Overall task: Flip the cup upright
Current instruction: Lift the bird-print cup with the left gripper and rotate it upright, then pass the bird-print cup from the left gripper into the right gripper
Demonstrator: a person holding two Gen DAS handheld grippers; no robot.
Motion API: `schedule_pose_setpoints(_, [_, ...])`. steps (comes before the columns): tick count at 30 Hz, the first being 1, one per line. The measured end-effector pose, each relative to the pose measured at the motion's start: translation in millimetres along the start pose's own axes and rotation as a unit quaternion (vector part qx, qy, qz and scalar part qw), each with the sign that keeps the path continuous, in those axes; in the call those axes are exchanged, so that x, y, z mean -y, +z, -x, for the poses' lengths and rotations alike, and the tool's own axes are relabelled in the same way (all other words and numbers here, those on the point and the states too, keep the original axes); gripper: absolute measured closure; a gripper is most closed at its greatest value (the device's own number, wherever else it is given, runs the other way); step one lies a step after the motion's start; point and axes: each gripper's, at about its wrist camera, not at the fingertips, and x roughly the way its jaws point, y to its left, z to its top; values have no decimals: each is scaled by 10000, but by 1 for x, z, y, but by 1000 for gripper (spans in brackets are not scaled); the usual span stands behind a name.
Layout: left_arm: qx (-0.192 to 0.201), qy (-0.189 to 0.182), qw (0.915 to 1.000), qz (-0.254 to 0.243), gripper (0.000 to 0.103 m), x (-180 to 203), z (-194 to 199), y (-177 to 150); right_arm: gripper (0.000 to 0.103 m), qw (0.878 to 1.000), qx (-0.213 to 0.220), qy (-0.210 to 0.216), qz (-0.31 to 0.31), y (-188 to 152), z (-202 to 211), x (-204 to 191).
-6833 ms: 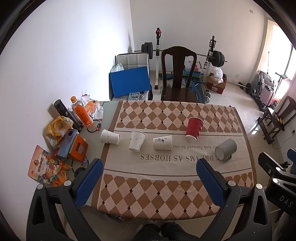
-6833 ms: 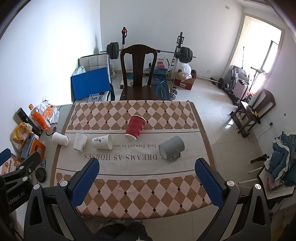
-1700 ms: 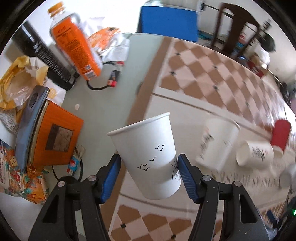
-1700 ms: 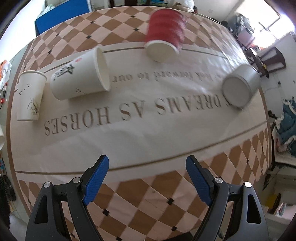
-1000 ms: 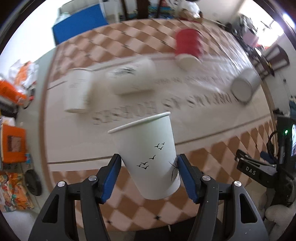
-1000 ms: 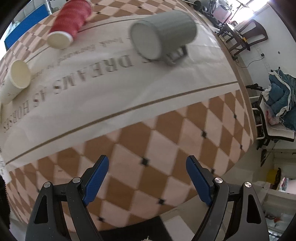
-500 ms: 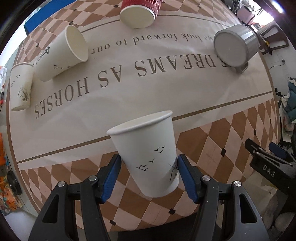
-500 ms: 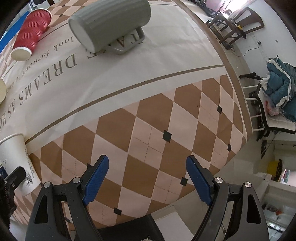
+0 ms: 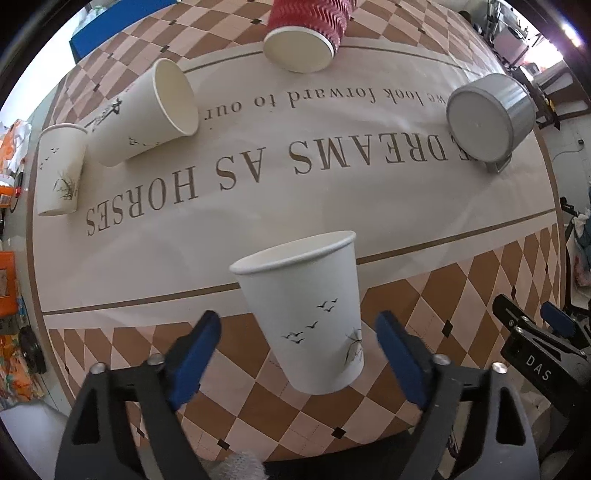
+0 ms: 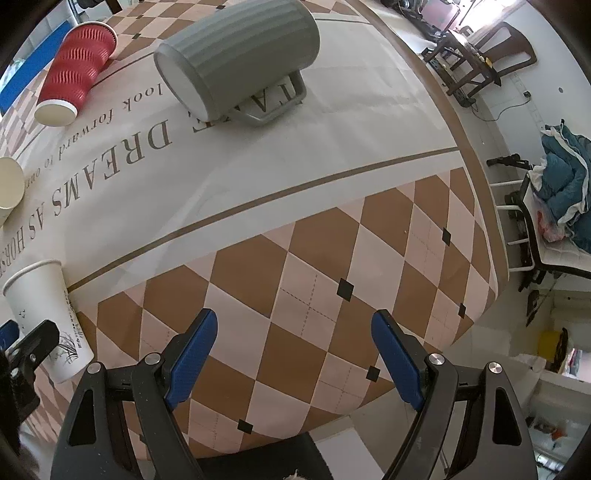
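Observation:
A white paper cup with bird print (image 9: 306, 314) stands upright on the checkered tablecloth (image 9: 461, 295) between my left gripper's (image 9: 299, 328) open blue fingers, which do not touch it. It also shows in the right wrist view (image 10: 48, 317) at the far left. My right gripper (image 10: 293, 332) is open and empty over the table's front right part. A grey mug (image 10: 240, 55) lies on its side ahead of it, handle down. A red ripple cup (image 9: 306, 33), a white cup (image 9: 147, 110) and another white cup (image 9: 59, 173) lie on their sides.
The table's front edge runs just under both grippers. The right gripper's body (image 9: 535, 358) shows at the right of the left wrist view. Clutter (image 9: 7, 258) lies at the table's left end. A chair with blue clothes (image 10: 561, 206) stands right of the table.
My left gripper's fingers have opened and let go of the bird-print cup, which now stands upright on the cloth. My right gripper has moved slightly closer to the grey mug.

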Motion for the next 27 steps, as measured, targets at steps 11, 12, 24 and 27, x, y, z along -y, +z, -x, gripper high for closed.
schedule_pose_setpoints(11, [613, -63, 9975, 334, 7, -22, 48, -6, 16, 9999, 118, 92, 10, 4, 21, -8])
schedule_pose_setpoints(12, [693, -55, 9968, 392, 6, -25, 52, -8, 16, 9999, 125, 111, 12, 5, 24, -9])
schedule_pose_setpoints(24, [1263, 658, 9816, 1272, 0, -105, 87, -35, 16, 9929, 240, 1066, 472, 10, 62, -33])
schedule_pose_setpoints(27, [1122, 780, 9795, 1479, 0, -124, 78, -43, 16, 9894, 211, 1232, 733, 9, 69, -45])
